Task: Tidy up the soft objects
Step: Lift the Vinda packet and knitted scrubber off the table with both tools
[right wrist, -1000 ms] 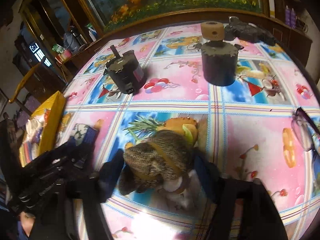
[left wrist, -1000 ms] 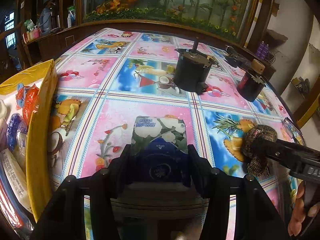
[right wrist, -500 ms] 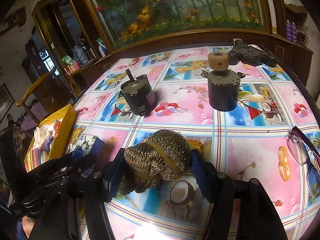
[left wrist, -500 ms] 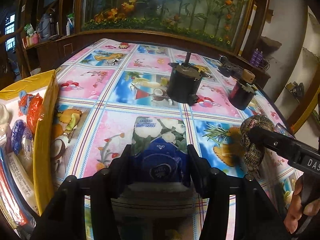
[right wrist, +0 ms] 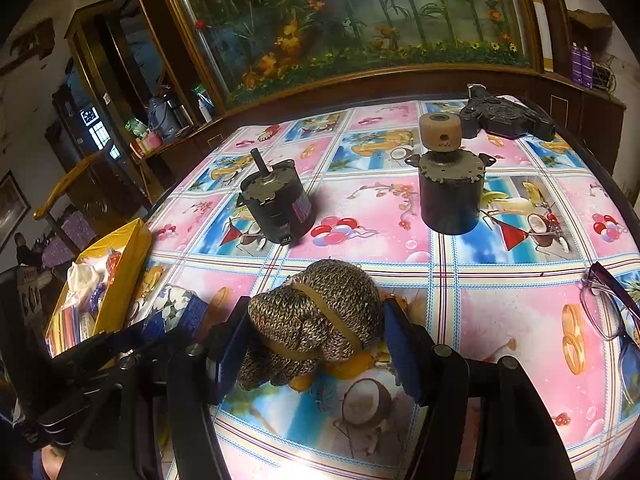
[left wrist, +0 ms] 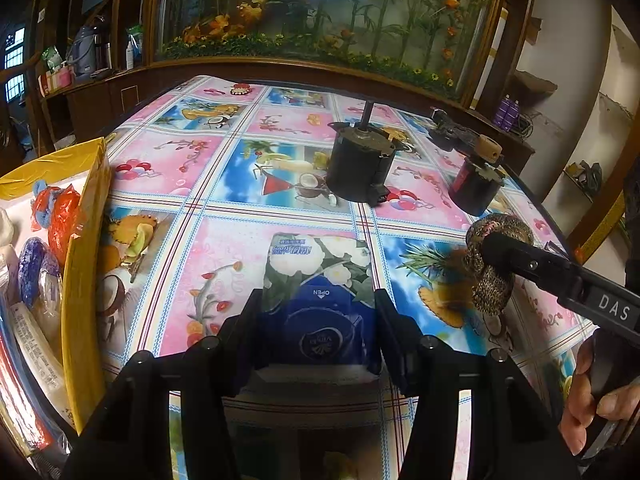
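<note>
Where my left gripper (left wrist: 318, 320) looks forward, its black fingers press both sides of a flat, glossy tissue pack (left wrist: 318, 280), blue with white flowers, held above the slick, fruit-printed tablecloth (left wrist: 208, 264). At the left edge stands a yellow box (left wrist: 86, 280) of crinkly packets. Two squat dark cylinder motors (left wrist: 360, 170) stand upright farther back. To the right, my right gripper (left wrist: 504, 252) carries a knitted bundle (left wrist: 494, 280).

In the right wrist view, my right gripper (right wrist: 314, 340) has its blue pads (right wrist: 398, 344) against a rounded, coarse brown knitted bundle (right wrist: 316, 320) bound by a tan rubber band, lifted over the cloth. Purple-rimmed glasses (right wrist: 612, 312) lie on the right.
</note>
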A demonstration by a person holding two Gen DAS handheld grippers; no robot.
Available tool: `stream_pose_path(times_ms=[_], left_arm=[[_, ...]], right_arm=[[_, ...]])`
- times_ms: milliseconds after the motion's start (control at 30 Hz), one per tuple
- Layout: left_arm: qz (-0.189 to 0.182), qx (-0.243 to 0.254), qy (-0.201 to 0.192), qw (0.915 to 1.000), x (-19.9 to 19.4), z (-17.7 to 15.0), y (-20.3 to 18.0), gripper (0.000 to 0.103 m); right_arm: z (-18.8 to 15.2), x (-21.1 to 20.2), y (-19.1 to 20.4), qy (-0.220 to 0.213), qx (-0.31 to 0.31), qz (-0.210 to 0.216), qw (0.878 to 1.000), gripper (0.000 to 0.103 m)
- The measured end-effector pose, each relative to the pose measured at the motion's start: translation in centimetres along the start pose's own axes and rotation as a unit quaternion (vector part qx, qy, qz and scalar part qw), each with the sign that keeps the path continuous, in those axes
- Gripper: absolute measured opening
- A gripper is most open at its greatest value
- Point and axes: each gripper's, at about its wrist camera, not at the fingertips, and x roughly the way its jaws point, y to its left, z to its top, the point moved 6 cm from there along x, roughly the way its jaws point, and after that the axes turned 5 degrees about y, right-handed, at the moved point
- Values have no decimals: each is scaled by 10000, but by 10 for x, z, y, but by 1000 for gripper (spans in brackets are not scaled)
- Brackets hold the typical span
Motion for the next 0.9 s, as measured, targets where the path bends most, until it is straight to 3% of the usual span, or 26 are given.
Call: stream_pose_path(times_ms=[900], left_arm=[[-221,-159,127,9995,4,-2,6,52]], right_arm=[[-11,12,8,159,346,34,9993,69]])
